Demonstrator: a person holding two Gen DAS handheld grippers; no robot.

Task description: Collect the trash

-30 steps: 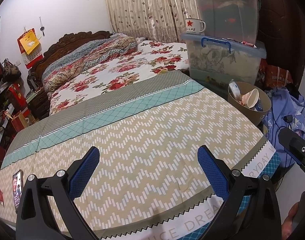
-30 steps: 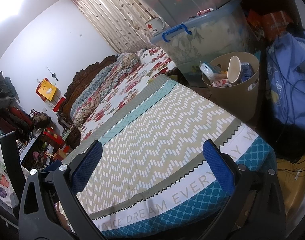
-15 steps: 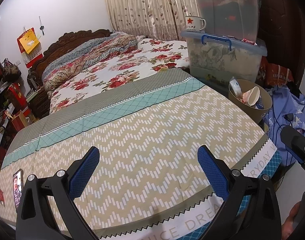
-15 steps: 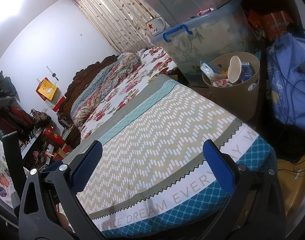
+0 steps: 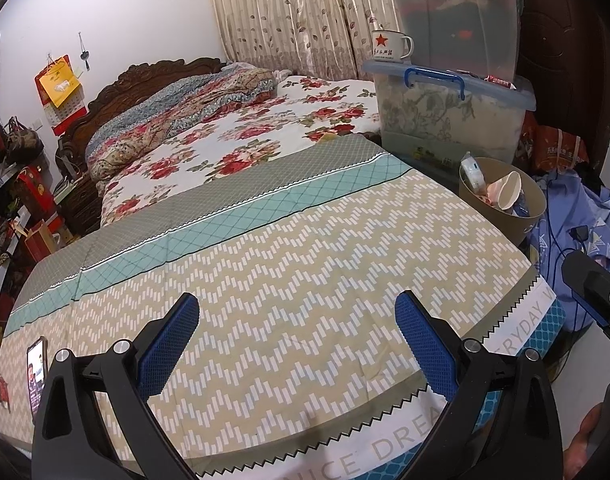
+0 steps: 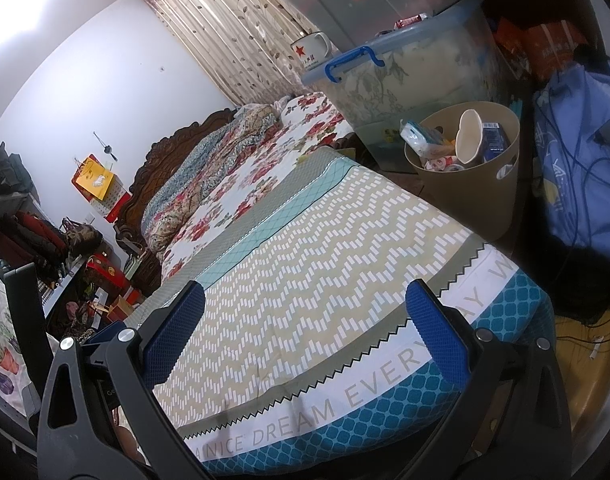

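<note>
A tan waste bin [image 5: 530, 221] [image 6: 477, 192] stands on the floor at the bed's far right corner. Inside it lie a crushed paper cup [image 6: 468, 136], a tissue pack [image 6: 419, 136], a blue carton [image 6: 494, 141] and other wrappers. My left gripper [image 5: 297, 330] hovers open over the zigzag-patterned bedspread [image 5: 289, 280], nothing between its blue pads. My right gripper [image 6: 305, 316] also stands open above the bed's foot edge, empty. The bin lies well ahead and to the right of both.
Two stacked clear storage boxes [image 5: 445, 116] with an enamel mug [image 5: 389, 46] stand behind the bin. A phone [image 5: 36, 372] lies at the bedspread's left edge. Blue clothing with cables [image 6: 581, 160] is heaped right of the bin. Shelves with bags [image 5: 13, 200] line the left wall.
Both views hold nearly still; the left wrist view has shifted very slightly. Both grippers stay open and empty.
</note>
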